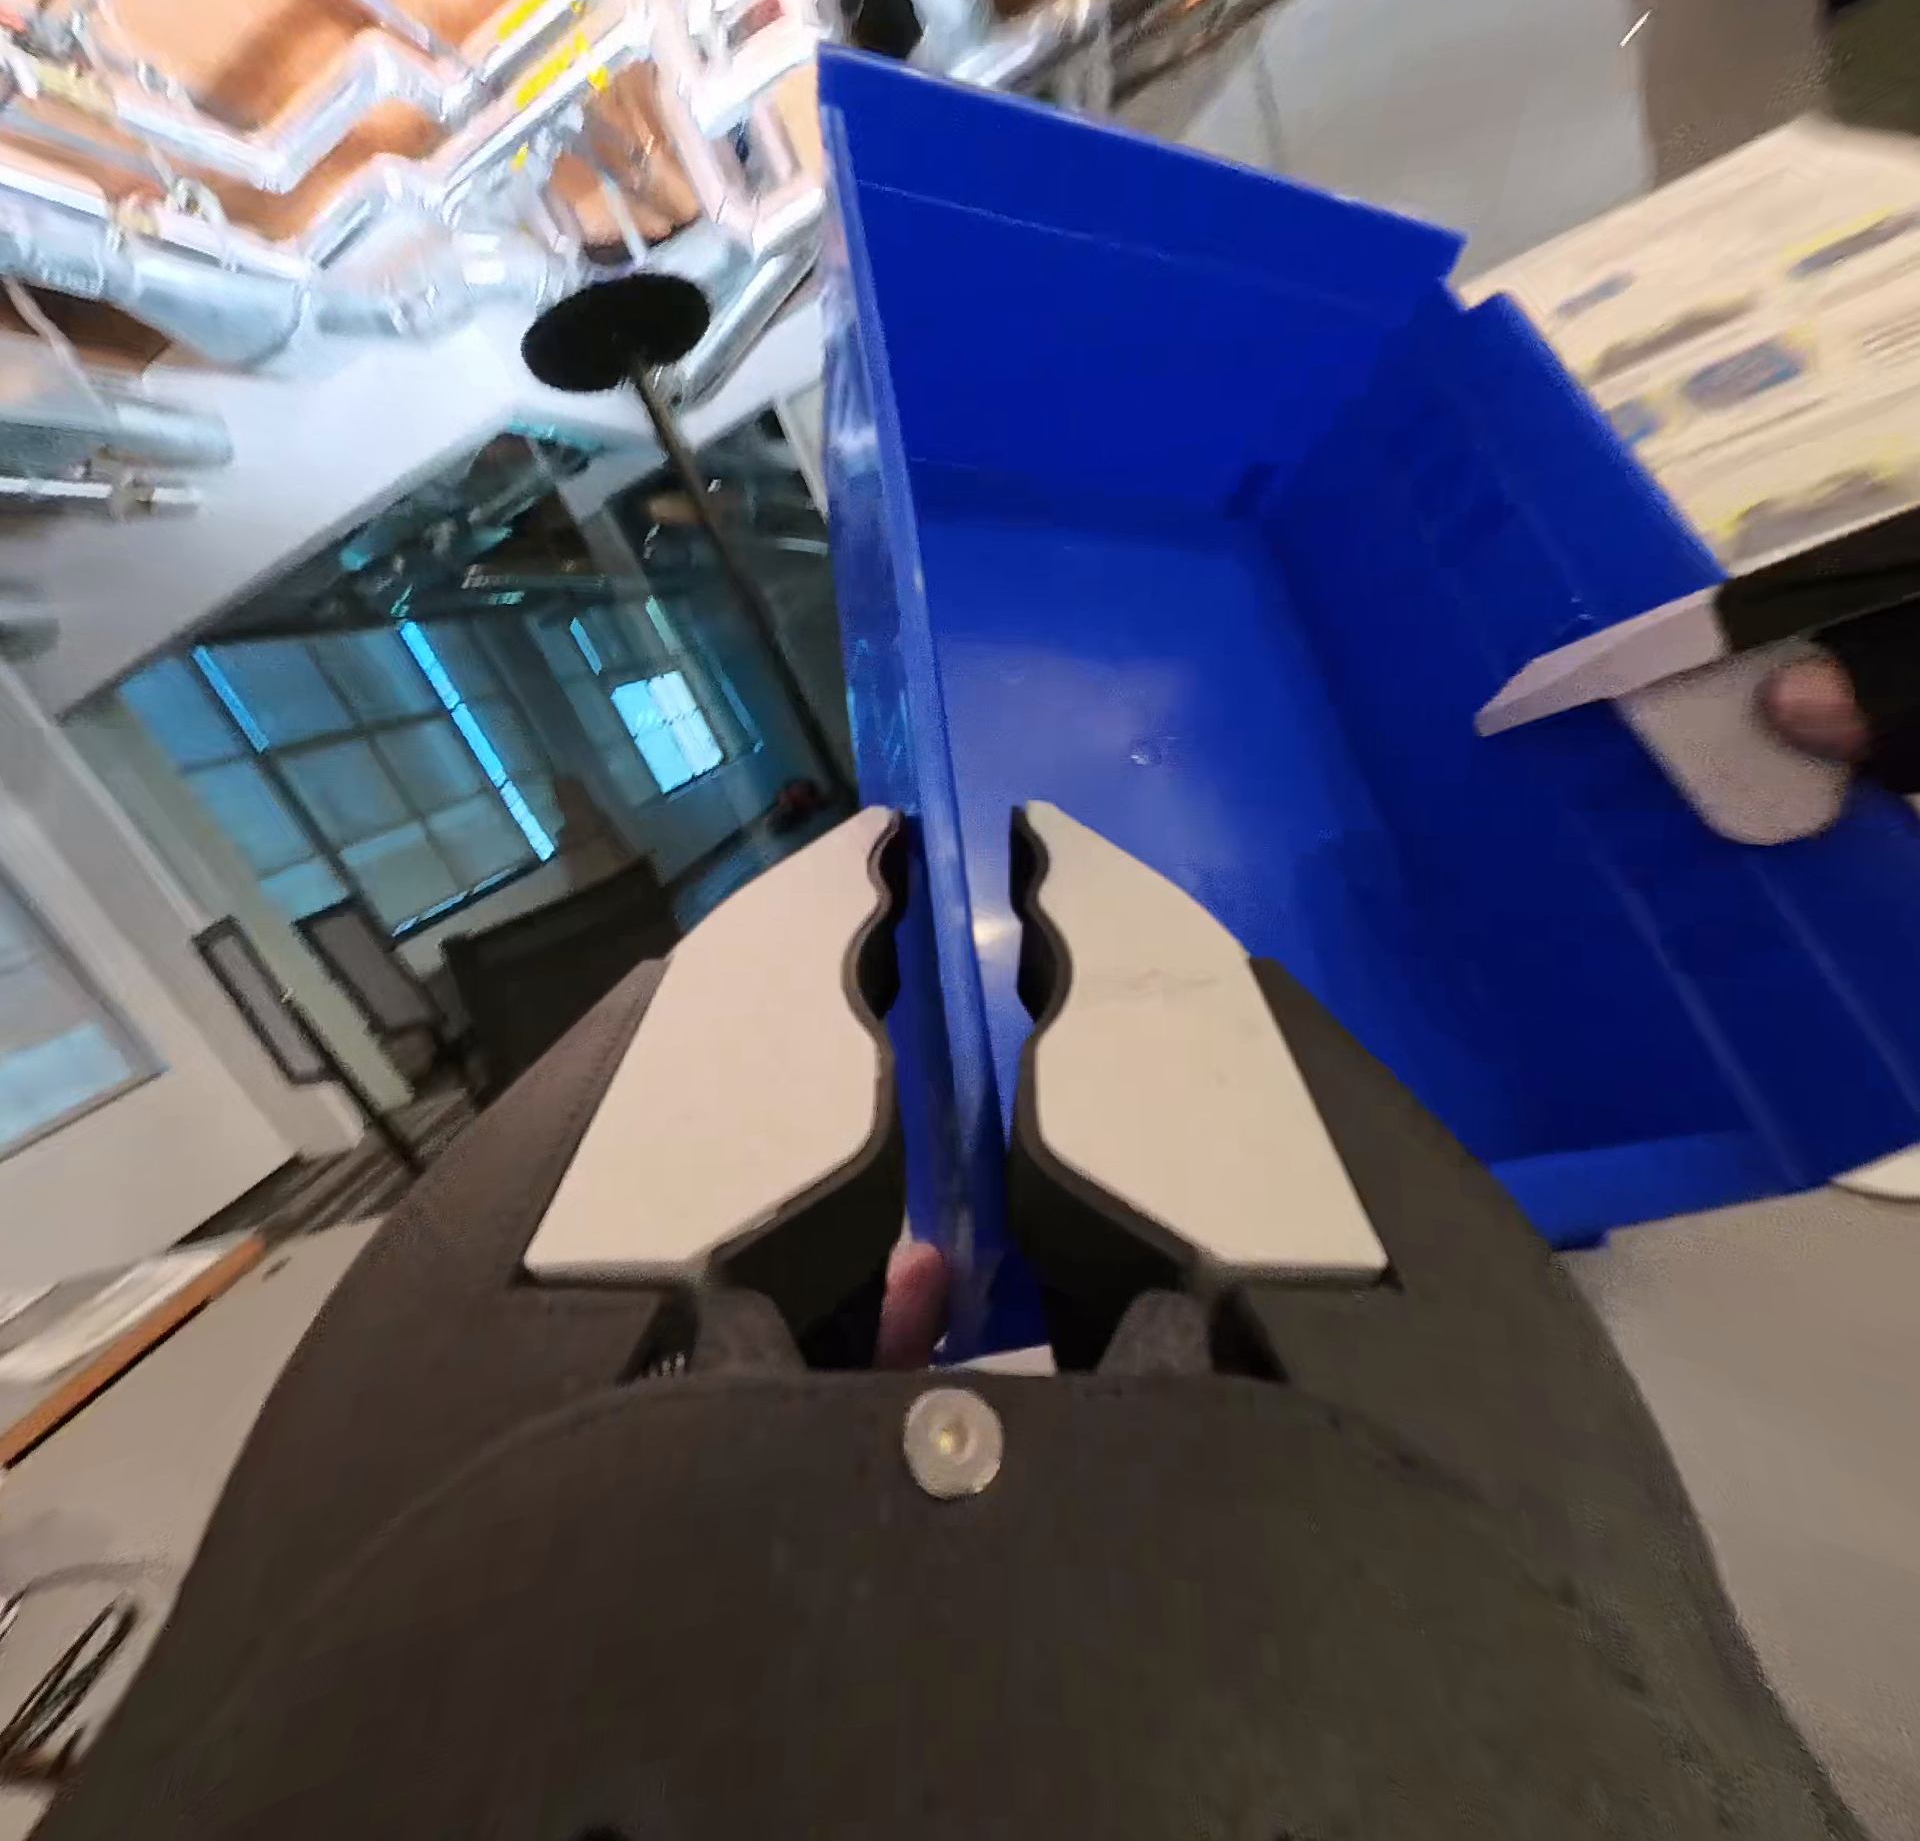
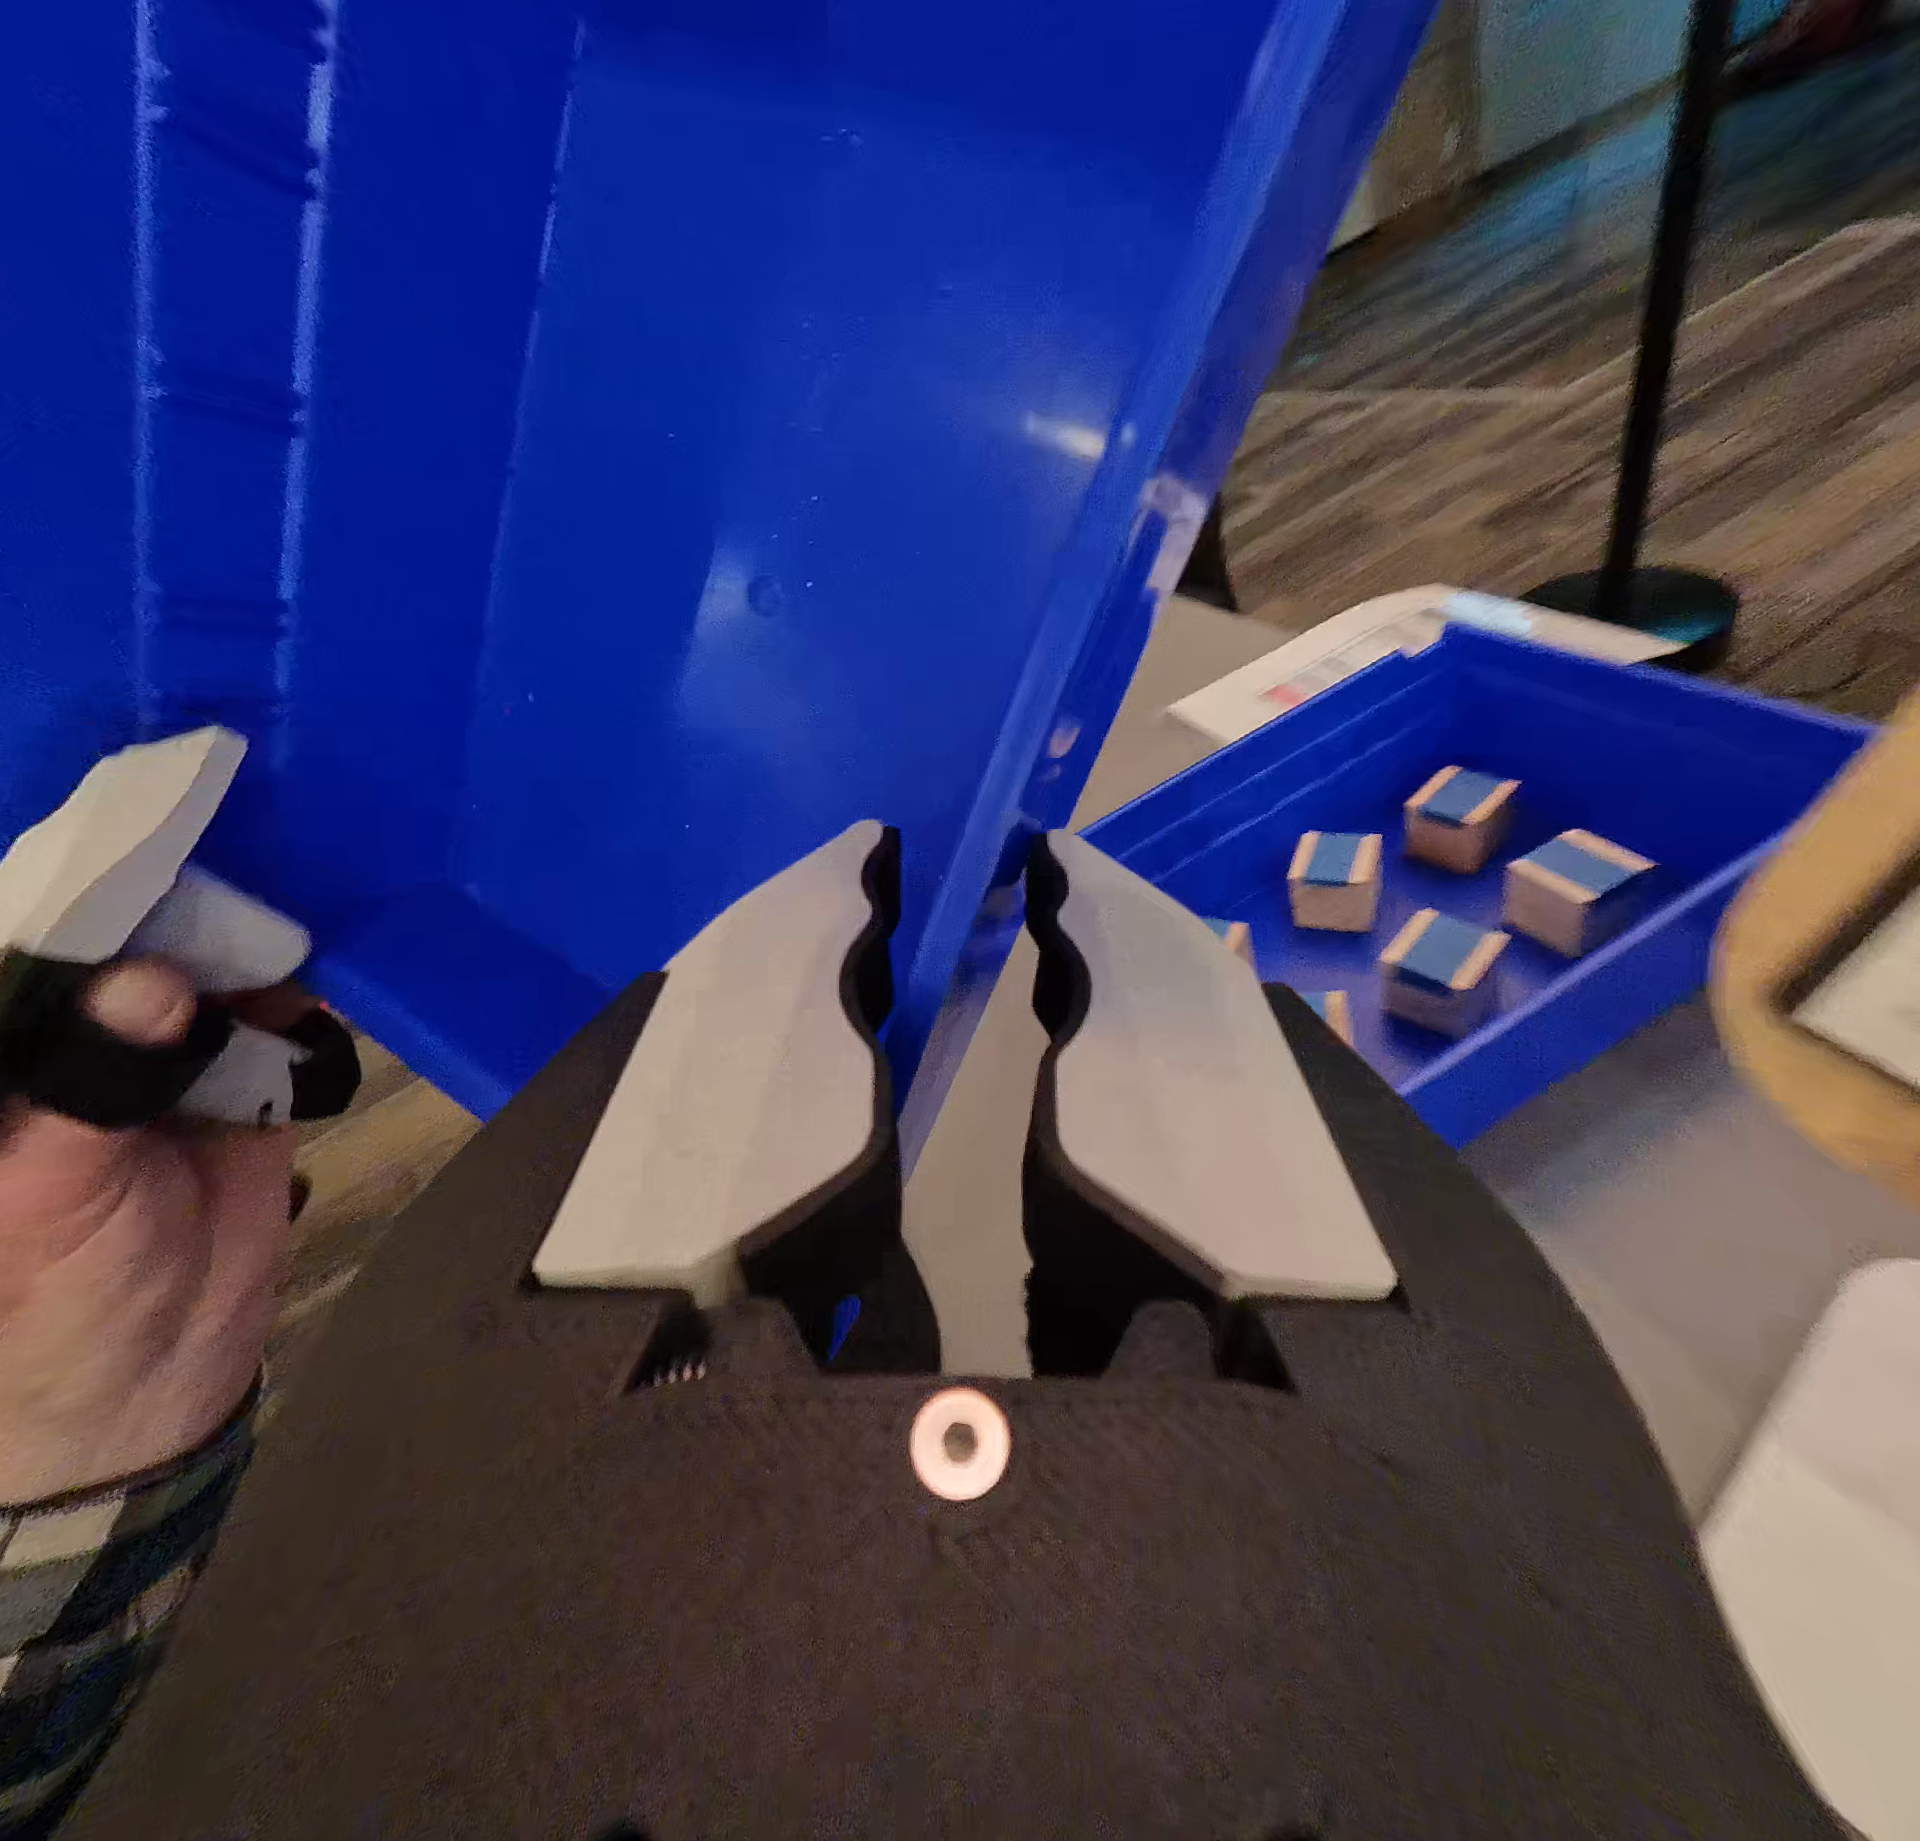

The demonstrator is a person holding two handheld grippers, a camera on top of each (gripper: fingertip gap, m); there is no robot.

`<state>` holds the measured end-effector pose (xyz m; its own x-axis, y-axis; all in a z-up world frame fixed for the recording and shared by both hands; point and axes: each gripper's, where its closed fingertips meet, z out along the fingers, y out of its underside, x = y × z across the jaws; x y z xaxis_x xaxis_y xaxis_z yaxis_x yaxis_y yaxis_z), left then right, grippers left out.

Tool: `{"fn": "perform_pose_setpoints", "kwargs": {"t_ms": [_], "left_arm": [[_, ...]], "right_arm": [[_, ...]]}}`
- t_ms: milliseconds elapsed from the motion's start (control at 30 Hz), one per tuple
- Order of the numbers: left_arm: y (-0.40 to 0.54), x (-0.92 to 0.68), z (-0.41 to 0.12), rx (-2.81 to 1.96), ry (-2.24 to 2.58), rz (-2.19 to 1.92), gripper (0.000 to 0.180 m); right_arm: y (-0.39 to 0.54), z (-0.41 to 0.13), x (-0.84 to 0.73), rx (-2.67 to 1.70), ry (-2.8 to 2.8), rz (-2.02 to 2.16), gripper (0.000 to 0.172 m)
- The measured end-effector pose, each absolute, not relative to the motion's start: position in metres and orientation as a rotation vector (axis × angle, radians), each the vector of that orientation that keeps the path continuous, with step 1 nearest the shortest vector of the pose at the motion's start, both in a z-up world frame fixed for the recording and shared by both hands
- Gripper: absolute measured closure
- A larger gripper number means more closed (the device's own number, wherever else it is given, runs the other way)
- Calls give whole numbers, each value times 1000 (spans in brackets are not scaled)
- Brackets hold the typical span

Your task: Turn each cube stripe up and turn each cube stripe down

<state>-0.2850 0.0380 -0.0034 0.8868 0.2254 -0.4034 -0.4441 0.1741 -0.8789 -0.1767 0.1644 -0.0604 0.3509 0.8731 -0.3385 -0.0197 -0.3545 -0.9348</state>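
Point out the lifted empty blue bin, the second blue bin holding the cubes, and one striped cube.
lifted empty blue bin [image 2: 727, 389]: right wrist view, inner floor.
second blue bin [image 2: 1621, 711]: right wrist view, far inner wall.
striped cube [image 2: 1335, 882]: right wrist view, blue-striped top face.

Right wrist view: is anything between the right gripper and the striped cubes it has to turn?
Yes. A side wall of the tilted empty blue bin runs between the right gripper's fingers, so they are not free. The cubes lie beyond to the right in a second blue bin, open from above.
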Motion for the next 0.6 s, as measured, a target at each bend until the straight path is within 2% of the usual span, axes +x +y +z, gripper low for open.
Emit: {"fn": "perform_pose_setpoints", "kwargs": {"t_ms": [200,367,467,600], "left_arm": [[31,-166,38,-1130,340,296,144],[39,-43,54,-1025,433,9,144],[52,29,53,-1001,488,-164,141],[73,120,34,-1023,559,-395,139]], "right_arm": [[170,3,-61,-1538,-697,909,161],[167,47,84,-1535,-605,625,164],[161,55,172,-1590,-532,467,164],[162,38,277,-1689,-416,301,165]]}}
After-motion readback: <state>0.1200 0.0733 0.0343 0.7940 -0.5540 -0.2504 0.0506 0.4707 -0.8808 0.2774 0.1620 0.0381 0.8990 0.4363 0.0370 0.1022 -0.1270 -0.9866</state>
